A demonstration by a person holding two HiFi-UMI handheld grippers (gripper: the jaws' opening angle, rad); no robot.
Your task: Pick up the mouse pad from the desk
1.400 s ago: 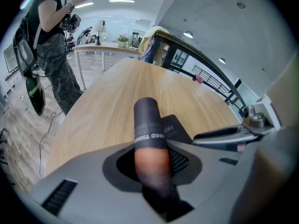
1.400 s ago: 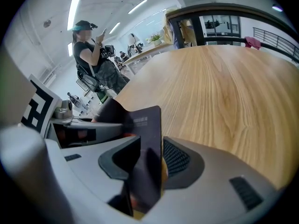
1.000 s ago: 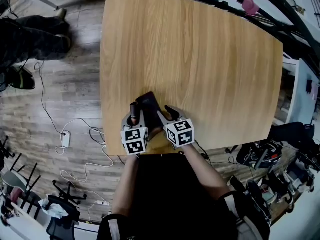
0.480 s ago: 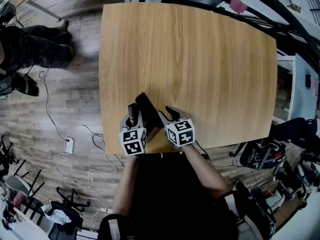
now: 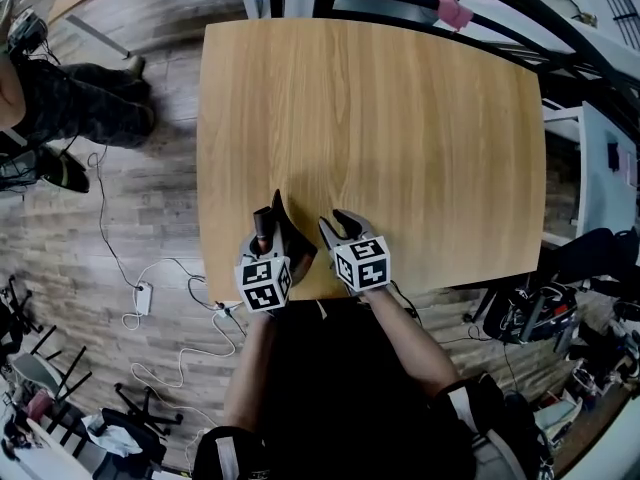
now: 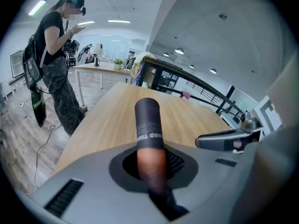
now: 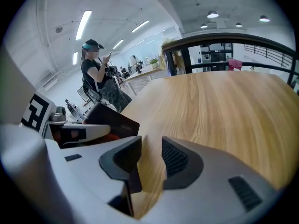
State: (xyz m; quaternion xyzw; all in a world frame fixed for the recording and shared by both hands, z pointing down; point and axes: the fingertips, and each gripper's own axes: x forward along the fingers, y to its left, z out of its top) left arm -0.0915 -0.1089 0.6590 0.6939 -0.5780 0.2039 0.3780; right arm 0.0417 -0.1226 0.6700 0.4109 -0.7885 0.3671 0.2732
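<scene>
Mouse pad (image 5: 287, 236): dark, curled, held on edge over near-left bench (image 5: 400, 128) | left gripper (image 5: 272, 230): fingers clenched on pad, had just been closing | right gripper (image 5: 336, 224): just right of pad, fingers released, lately narrowing, only bench showing between.

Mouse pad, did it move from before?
Yes. The mouse pad has tipped up on edge, off the desk, and sits closer to the desk's near edge than before.

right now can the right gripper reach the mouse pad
Probably yes: the mouse pad sits in the left gripper, whose jaws have just been closing on it, beside the right gripper, whose empty jaws, just closing, stand apart; nothing lies between.
</scene>
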